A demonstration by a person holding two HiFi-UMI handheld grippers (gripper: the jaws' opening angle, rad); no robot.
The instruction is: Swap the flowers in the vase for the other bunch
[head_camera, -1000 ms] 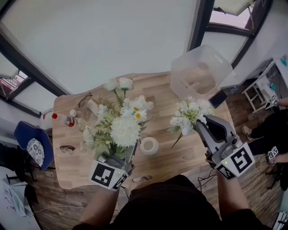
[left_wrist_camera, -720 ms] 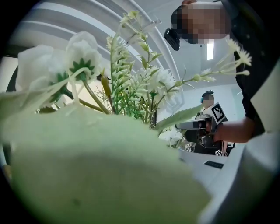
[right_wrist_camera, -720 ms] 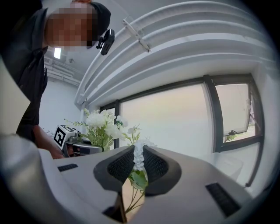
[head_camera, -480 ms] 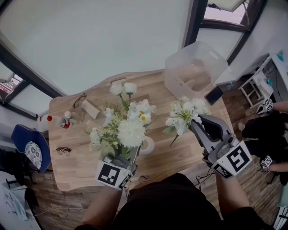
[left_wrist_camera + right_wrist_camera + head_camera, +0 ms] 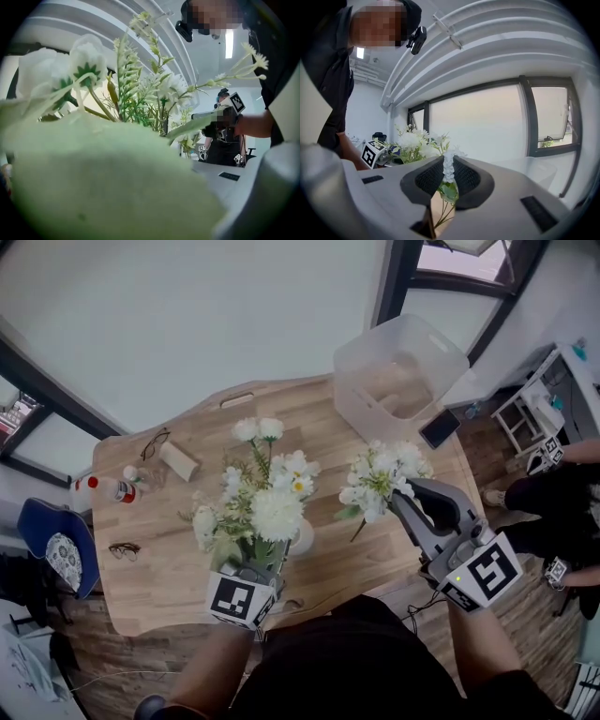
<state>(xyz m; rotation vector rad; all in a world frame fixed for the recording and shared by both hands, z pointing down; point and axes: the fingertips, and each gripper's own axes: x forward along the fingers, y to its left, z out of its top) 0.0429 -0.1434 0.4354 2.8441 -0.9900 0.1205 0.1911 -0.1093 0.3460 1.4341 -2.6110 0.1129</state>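
In the head view my left gripper (image 5: 260,566) is shut on the stems of a large bunch of white flowers (image 5: 265,495) with green leaves, held low over the wooden table (image 5: 169,563). The white round vase (image 5: 303,537) stands just right of that bunch, half hidden by its blooms. In the left gripper view a big green leaf (image 5: 103,183) covers the jaws. My right gripper (image 5: 401,501) is shut on a smaller white bunch (image 5: 380,474) further right; its black pads (image 5: 466,178) press a stem with white blossoms (image 5: 448,169).
A clear plastic bin (image 5: 398,371) stands at the table's far right corner, with a dark phone (image 5: 438,428) beside it. Two pairs of glasses (image 5: 153,442) (image 5: 122,549), a red-capped bottle (image 5: 105,488) and a small beige block (image 5: 178,462) lie at the left. A blue chair (image 5: 54,542) stands off the left edge.
My left gripper has sunk toward the table with the large bunch, whose blooms now cover part of the vase. The right gripper with the small bunch has hardly moved.
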